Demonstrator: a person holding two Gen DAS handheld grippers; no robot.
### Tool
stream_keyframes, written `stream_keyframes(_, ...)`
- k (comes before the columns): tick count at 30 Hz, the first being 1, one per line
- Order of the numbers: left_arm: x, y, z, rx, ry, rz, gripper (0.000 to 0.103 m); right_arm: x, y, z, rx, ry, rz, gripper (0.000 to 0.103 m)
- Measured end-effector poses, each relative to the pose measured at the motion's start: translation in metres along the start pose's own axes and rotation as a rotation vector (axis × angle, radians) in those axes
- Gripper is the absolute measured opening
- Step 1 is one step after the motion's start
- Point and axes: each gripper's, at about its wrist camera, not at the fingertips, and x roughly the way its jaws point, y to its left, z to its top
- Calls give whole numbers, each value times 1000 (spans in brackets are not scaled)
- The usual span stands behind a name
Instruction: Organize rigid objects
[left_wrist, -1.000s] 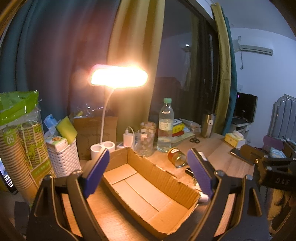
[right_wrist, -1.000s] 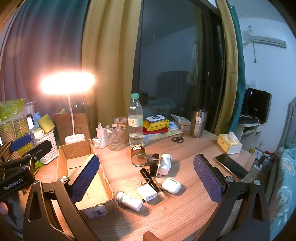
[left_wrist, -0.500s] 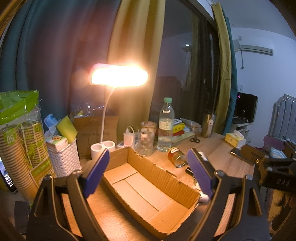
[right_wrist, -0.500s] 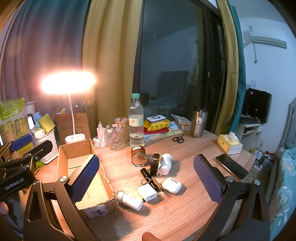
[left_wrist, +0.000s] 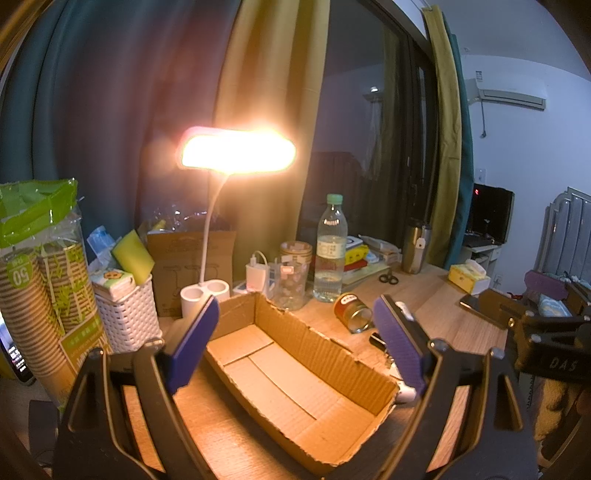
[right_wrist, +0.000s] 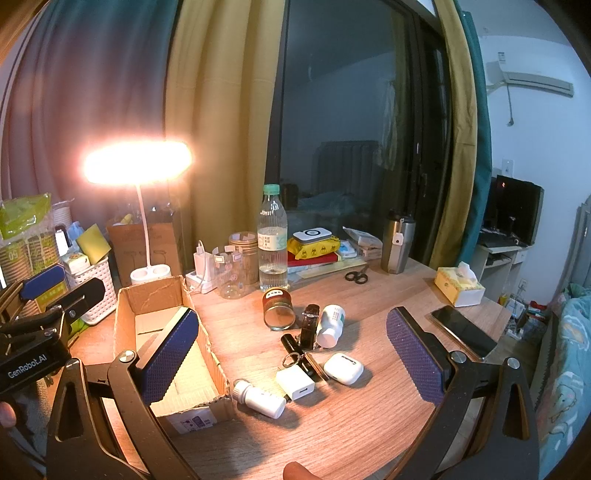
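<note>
**Both grippers wide over box and clutter**

My left gripper (left_wrist: 295, 343) hangs above the empty cardboard box (left_wrist: 295, 373), jaws spread wide with nothing between them. My right gripper (right_wrist: 291, 354) is just as wide and holds nothing, pointed at the small things heaped on the wooden desk (right_wrist: 369, 424) right of the box.

In that heap, from the right wrist view: a tin can (right_wrist: 277, 308) on its side, a white pill bottle (right_wrist: 330, 325) lying beside a dark watch strap (right_wrist: 309, 325), a black tube (right_wrist: 291, 343), a key ring (right_wrist: 293, 359), a white charger cube (right_wrist: 294, 383), a white earbud case (right_wrist: 343, 368), and a small white bottle (right_wrist: 258, 398) lying just beside the box's near corner. All sit outside the box.

A lit desk lamp (right_wrist: 136, 162) stands behind the box, and a water bottle (right_wrist: 272, 240) is upright behind the can.
</note>
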Motion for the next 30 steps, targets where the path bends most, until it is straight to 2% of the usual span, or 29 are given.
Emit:
stream_keyframes(22, -1, -2, -3, 9, 1, -6, 87, 1, 0, 1, -2, 3, 0, 103)
stream_keyframes(27, 8, -4, -9, 11, 55, -2, 87, 6, -2, -3, -4, 35, -6, 103)
stream_keyframes(30, 19, -5, -15, 5, 126, -2, 87, 14, -3, -9, -7, 69, -16, 103)
